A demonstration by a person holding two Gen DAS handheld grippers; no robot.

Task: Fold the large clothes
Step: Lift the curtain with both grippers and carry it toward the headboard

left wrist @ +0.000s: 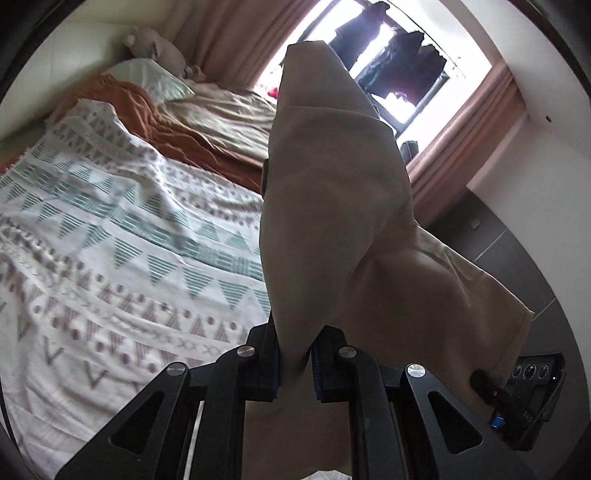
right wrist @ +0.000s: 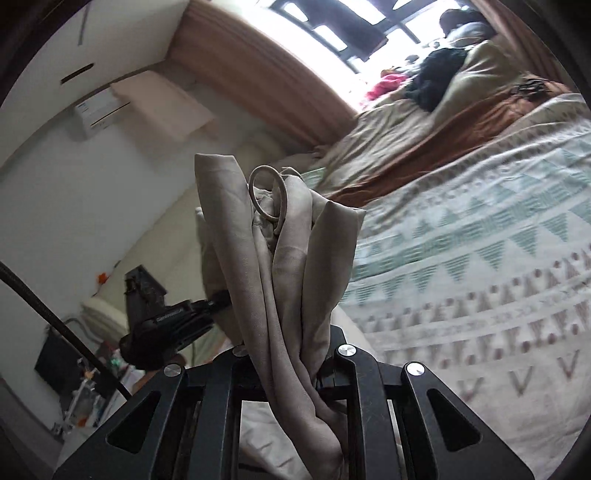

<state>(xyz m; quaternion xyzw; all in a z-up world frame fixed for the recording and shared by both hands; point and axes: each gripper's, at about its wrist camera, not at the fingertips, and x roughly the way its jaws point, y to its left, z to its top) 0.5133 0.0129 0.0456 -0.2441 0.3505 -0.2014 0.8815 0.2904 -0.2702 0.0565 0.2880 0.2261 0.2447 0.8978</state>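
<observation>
1. Left wrist view: the camera sits just behind the left tongs (left wrist: pixel 295 354) and looks forward along them, tilted up over the bed (left wrist: pixel 110 258) toward the window (left wrist: pixel 399 74). The cloth (left wrist: pixel 332 203) stands very close to the lens and fills the centre.
2. Right wrist view: the camera sits just behind the right tongs (right wrist: pixel 291 354), facing along them toward the wall (right wrist: pixel 74 184) and window (right wrist: pixel 332 33), with the bed (right wrist: pixel 480 240) to its right. The cloth (right wrist: pixel 273 258) is very near.
3. Shared scene: bed, window and cloth appear in both views.
</observation>
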